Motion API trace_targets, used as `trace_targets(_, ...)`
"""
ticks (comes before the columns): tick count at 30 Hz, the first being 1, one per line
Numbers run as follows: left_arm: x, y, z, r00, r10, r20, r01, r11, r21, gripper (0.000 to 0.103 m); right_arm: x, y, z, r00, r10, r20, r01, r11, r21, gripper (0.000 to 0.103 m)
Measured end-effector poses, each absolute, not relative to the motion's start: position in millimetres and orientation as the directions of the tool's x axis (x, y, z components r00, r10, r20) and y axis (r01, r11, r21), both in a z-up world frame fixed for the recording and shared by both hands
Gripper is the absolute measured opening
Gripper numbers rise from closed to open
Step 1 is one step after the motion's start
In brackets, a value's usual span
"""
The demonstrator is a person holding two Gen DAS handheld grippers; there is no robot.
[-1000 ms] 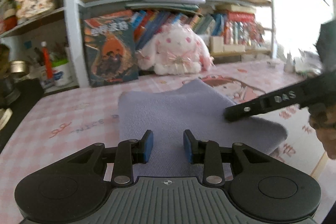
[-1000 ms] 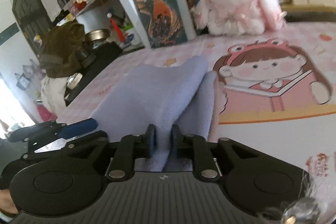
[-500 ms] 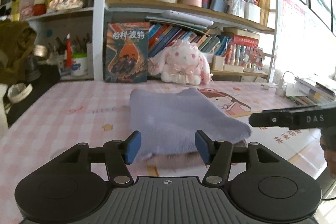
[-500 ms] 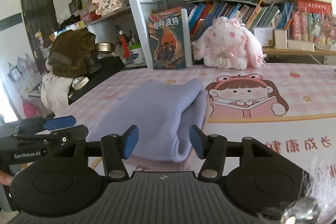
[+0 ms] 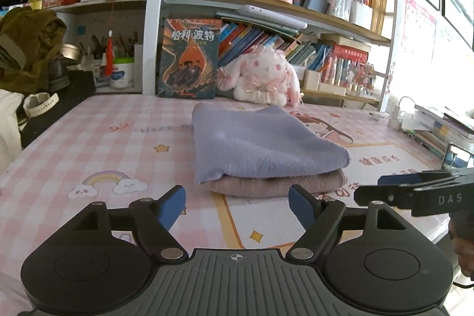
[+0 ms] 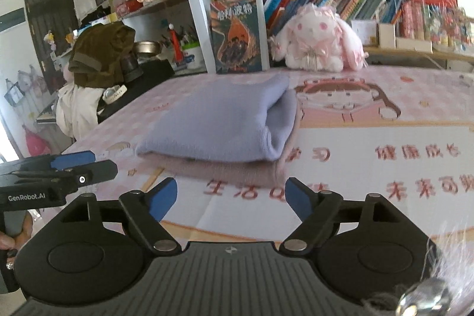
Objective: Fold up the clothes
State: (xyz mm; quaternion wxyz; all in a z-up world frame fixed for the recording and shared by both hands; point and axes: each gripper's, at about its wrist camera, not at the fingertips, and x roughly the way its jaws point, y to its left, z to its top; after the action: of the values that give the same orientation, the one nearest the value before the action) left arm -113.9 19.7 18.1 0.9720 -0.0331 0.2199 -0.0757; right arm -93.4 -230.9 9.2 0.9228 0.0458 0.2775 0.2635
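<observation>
We read "哈利·波特" on the book cover point(image 5: 189, 58) propped at the shelf in the upper middle, "DAS" on the right gripper point(image 5: 414, 193) at the right edge of the left wrist view, and "GenRobot.AI" on the left gripper point(image 6: 56, 176) at the left edge of the right wrist view.

A pink checked tablecloth point(image 5: 89, 144) with a cartoon girl point(image 6: 343, 102) printed on it covers the table. At the back a white plush rabbit point(image 5: 263, 79) sits beside an upright book point(image 5: 189, 58), under shelves point(image 5: 266, 2) crammed with books. An olive jacket point(image 5: 26, 46) is heaped at left.
</observation>
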Motion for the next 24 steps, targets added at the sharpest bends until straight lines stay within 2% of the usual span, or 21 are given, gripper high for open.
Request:
trace_targets(6, -113, 21, 11, 0.882, -0.177, -0.437, 0.145, 0.984, -0.106, 0.093, -93, -224, 1, 0.690, 0.502, -0.521, -0.448, 0.862, 0.237, 0.085)
trace_targets(16, -98, 45, 5, 0.877, -0.184, -0.444, 0.106, 0.975, -0.195, 0.093, -76, -227, -8, 0.660, 0.514, -0.548, -0.402, 0.858, 0.321, 0.087)
trace_targets(24, -69, 67, 9, 0.885, -0.174, -0.431, 0.028, 0.946, -0.323, 0.093, -45, -244, 0, 0.664, 0.544, -0.513, -0.339, 0.830, 0.442, 0.088)
